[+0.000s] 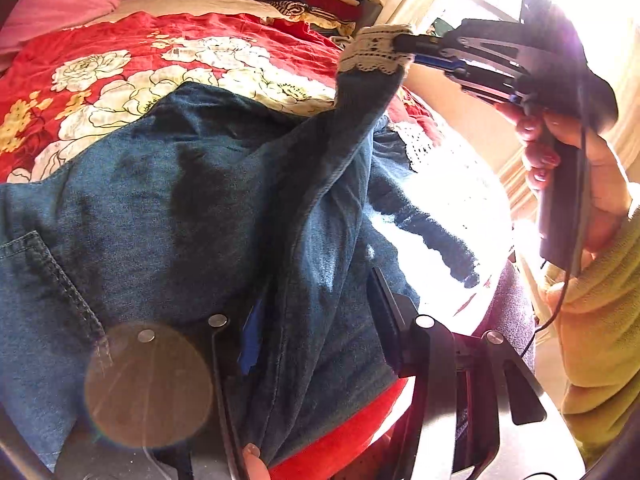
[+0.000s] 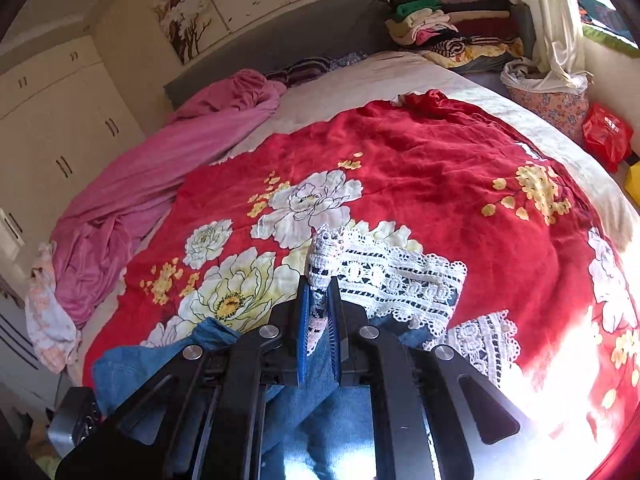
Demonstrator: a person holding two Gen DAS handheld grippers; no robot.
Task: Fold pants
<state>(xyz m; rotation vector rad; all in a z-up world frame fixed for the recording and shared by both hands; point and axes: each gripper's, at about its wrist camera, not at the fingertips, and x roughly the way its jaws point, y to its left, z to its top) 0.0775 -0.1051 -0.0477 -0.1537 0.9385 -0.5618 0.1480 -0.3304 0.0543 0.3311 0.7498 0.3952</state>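
Observation:
Blue denim pants (image 1: 168, 184) with white lace leg hems lie on a red floral bedspread (image 1: 120, 56). My right gripper (image 2: 320, 300) is shut on one lace hem (image 2: 384, 276) and holds that leg raised; it also shows in the left wrist view (image 1: 404, 46) with the hem (image 1: 374, 50). My left gripper (image 1: 312, 320) straddles a fold of denim near the waist; cloth hides its fingertips. The second lace hem (image 2: 480, 340) lies on the bed.
A pink blanket (image 2: 160, 168) lies along the bed's left side. Folded clothes (image 2: 444, 24) are stacked at the headboard. A floral basket (image 2: 548, 100) and red bag (image 2: 606, 132) stand at the right. White wardrobes (image 2: 52, 120) are at the left.

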